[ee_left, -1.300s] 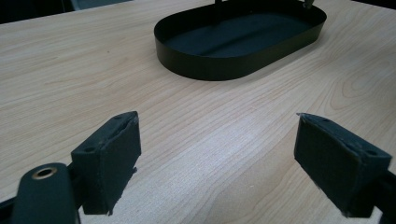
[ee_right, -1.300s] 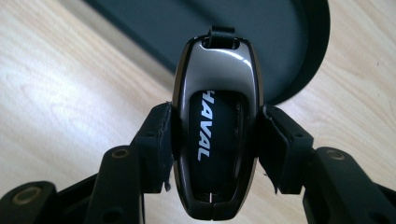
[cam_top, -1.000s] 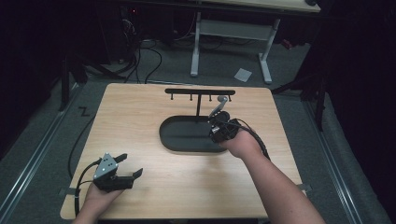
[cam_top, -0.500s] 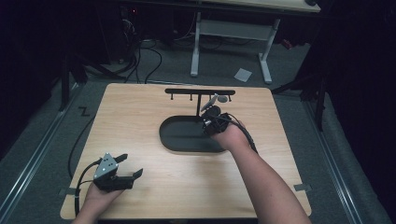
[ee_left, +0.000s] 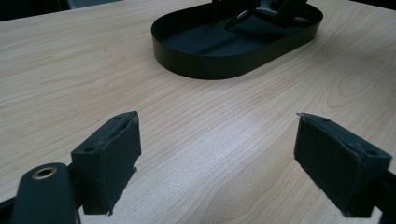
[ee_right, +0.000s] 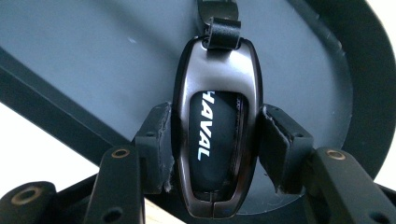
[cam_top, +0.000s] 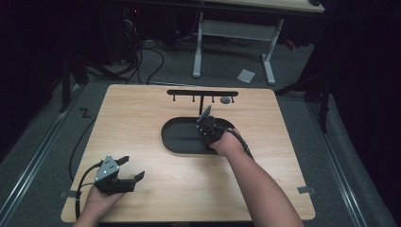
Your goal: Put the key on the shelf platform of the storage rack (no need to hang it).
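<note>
A glossy black car key fob (ee_right: pixel 217 135) with white lettering and a short strap is clamped between the pads of my right gripper (ee_right: pixel 215 144). It hangs just above the floor of a black oval tray (ee_right: pixel 107 51). In the high view, my right gripper (cam_top: pixel 205 124) is over the right half of the tray (cam_top: pixel 177 139) in the middle of the table. My left gripper (cam_top: pixel 128 171) rests at the front left of the table, open with nothing in it. In its own view, my left gripper (ee_left: pixel 219 158) points at the tray (ee_left: pixel 210 63) with its pads (ee_left: pixel 109 156) wide apart.
A black T-shaped rack (cam_top: pixel 202 93) with several pegs stands behind the tray, and a small grey item (cam_top: pixel 226 100) hangs near its right end. Bare wooden tabletop (cam_top: pixel 283 156) surrounds the tray. Cables and a desk frame lie on the floor beyond the table.
My right gripper has come down and a little leftward from beside the rack to low over the tray, with the key fob still in it. The left gripper has stayed in place.
</note>
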### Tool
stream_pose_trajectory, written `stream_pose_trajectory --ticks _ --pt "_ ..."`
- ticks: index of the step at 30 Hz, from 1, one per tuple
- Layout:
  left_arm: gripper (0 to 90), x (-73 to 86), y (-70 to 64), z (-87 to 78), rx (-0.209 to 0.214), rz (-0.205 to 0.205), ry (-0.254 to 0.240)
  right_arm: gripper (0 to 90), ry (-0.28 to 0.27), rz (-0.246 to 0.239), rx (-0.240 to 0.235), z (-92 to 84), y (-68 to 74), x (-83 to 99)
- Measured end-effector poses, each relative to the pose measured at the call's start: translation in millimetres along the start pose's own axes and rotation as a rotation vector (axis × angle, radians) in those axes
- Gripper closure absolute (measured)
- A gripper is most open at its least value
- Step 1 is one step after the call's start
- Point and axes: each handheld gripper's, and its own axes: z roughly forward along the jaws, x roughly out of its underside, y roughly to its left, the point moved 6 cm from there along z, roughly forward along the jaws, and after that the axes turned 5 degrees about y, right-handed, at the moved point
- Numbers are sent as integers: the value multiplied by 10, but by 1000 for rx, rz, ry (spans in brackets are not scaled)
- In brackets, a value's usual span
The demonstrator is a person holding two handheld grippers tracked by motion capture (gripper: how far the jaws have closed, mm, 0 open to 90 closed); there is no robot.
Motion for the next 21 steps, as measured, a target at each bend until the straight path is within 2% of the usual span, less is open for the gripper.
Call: stream_pose_trajectory --ticks 6,13,16,17,21 --pt "155 3 -4 4 1 4 6 487 22 16 5 107 -54 14" --pt "155 5 -7 5 3 5 6 481 28 16 9 181 -37 30" --pt "155 5 -8 7 4 5 6 465 15 21 7 176 -23 20" --pt "155 5 -9 8 3 5 5 432 7 17 9 165 -20 13" --pt "155 6 -8 15 3 5 6 398 -45 37 1 57 -44 -10"
